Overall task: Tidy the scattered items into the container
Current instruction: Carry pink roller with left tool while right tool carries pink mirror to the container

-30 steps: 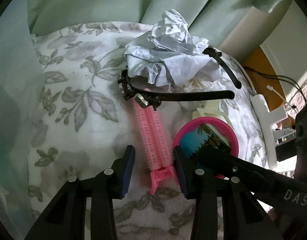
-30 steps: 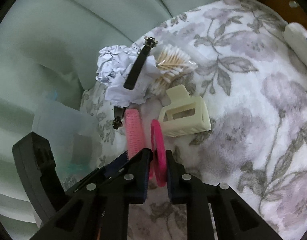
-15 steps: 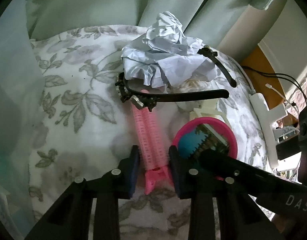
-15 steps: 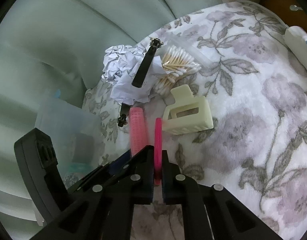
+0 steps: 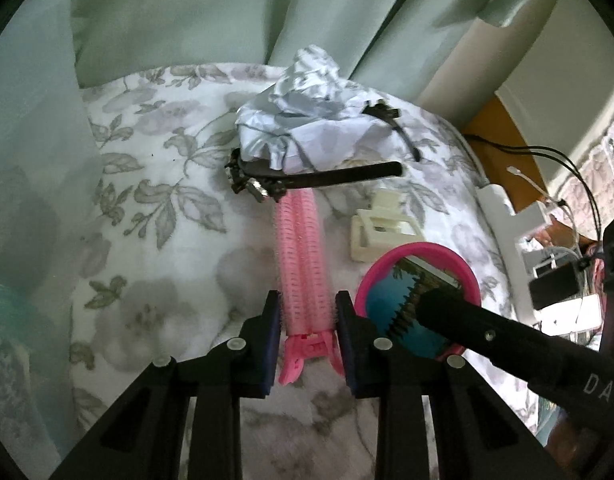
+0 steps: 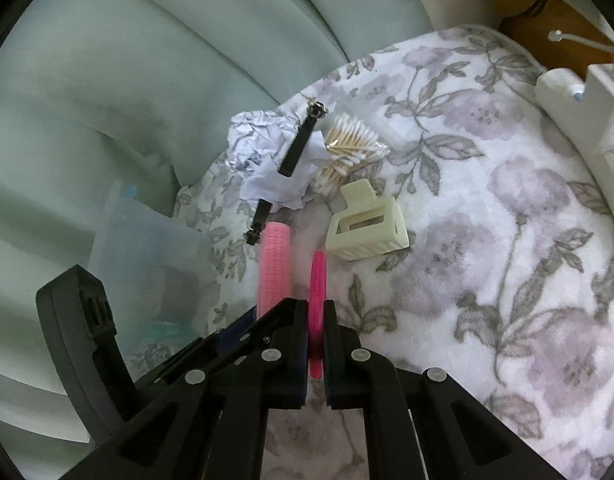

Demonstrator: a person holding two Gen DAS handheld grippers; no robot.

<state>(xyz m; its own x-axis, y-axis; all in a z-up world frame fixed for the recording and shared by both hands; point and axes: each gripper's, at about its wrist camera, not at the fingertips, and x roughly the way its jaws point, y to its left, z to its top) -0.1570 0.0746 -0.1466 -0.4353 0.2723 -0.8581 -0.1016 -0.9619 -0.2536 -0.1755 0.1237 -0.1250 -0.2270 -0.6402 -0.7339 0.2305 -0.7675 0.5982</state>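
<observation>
Now | left gripper (image 5: 306, 338) clamps pink roller (image 5: 303, 272) | right gripper (image 6: 315, 354) clamps mirror (image 6: 317, 308) edge-on

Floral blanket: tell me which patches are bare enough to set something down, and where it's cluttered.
Bare floral blanket lies right of the cream claw clip, up to the white power strip. Another bare stretch lies left of the pink hair roller. Crowded: crumpled paper, black headband and cotton swabs bunch together by the curtain.
</observation>
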